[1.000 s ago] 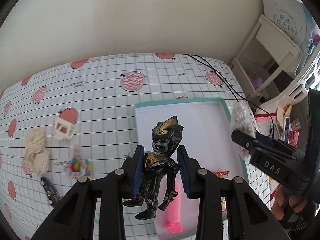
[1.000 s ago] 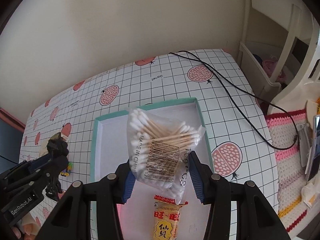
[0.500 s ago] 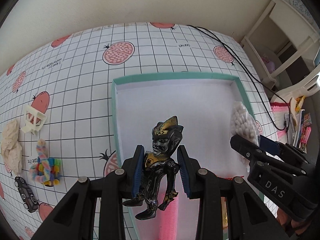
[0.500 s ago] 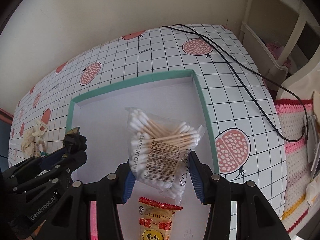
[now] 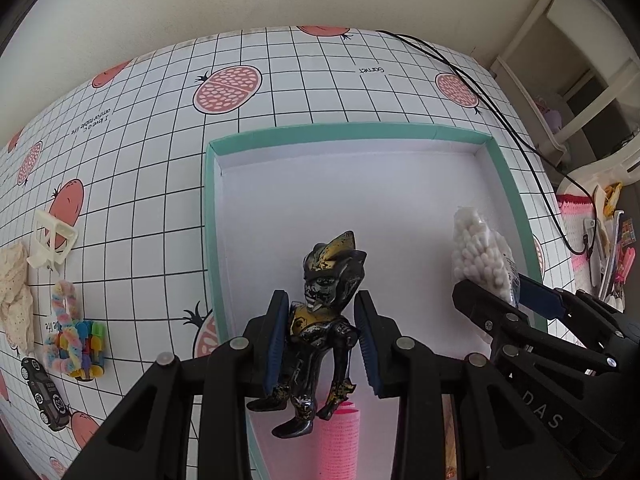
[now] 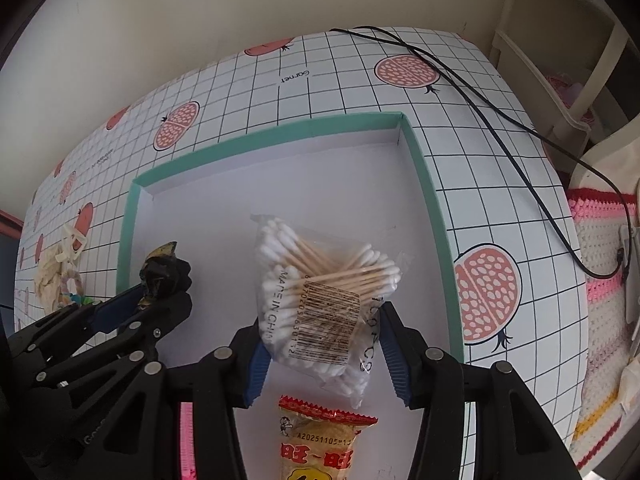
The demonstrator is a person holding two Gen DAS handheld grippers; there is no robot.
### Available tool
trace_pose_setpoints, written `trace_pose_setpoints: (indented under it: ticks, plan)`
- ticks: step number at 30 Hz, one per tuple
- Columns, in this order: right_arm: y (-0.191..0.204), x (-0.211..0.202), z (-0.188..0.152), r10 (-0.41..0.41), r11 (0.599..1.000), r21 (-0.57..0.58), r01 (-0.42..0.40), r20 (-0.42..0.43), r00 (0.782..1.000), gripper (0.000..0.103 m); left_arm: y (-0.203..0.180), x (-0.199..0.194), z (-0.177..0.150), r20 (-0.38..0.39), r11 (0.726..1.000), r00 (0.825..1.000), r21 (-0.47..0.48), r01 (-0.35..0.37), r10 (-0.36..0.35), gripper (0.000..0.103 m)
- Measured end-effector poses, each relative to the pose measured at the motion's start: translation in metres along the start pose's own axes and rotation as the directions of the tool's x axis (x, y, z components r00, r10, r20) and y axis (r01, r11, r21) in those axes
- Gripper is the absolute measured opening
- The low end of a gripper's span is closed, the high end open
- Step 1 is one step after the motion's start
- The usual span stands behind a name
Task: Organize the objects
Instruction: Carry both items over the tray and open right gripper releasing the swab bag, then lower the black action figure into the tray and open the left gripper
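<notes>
The left hand-held gripper (image 5: 322,344) is gripping the stiff figure (image 5: 320,328) by its torso above the tray (image 5: 212,240), while the right hand-held gripper (image 6: 324,356) is pinching the soft, light swab bag (image 6: 320,292).

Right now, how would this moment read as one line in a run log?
left gripper: shut on black figurine | right gripper: shut on cotton swab bag | both over teal box | snack packet inside

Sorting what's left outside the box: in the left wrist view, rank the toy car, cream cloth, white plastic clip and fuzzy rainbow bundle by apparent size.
1. cream cloth, partly cut off by the frame edge
2. fuzzy rainbow bundle
3. toy car and white plastic clip look alike

Fisheye distortion near the edge makes this order unsure.
</notes>
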State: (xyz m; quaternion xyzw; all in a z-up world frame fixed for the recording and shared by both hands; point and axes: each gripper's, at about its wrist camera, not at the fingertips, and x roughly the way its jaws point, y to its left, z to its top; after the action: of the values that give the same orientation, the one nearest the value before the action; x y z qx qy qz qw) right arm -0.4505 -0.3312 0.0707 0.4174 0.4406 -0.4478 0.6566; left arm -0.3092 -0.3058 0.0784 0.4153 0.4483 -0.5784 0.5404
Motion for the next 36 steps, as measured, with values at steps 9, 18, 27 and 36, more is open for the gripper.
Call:
trace_pose_setpoints:
  ticks: [9, 18, 27, 36]
  plan:
    - [0.002, -0.012, 0.001, 0.02, 1.0, -0.007, -0.02, 0.019, 1.0, 0.06, 0.001, -0.009, -0.001, 0.01, 1.0, 1.0, -0.001, 0.005, -0.004, 0.037]
    - [0.011, -0.049, 0.004, 0.033, 0.999, -0.031, -0.03, 0.105, 0.994, 0.06, 0.007, -0.048, -0.002, 0.082, 1.0, 0.997, -0.015, 0.0, 0.001, 0.038]
    - [0.017, -0.052, 0.0, 0.036, 0.998, -0.053, -0.031, 0.096, 0.995, 0.064, 0.032, -0.074, -0.016, 0.146, 0.996, 0.988, -0.076, -0.038, 0.049, 0.05]
    - [0.02, -0.046, -0.005, 0.022, 0.997, -0.078, -0.015, 0.088, 0.996, 0.086, 0.064, -0.073, -0.032, 0.138, 0.984, 0.983, -0.145, -0.105, 0.125, 0.074]
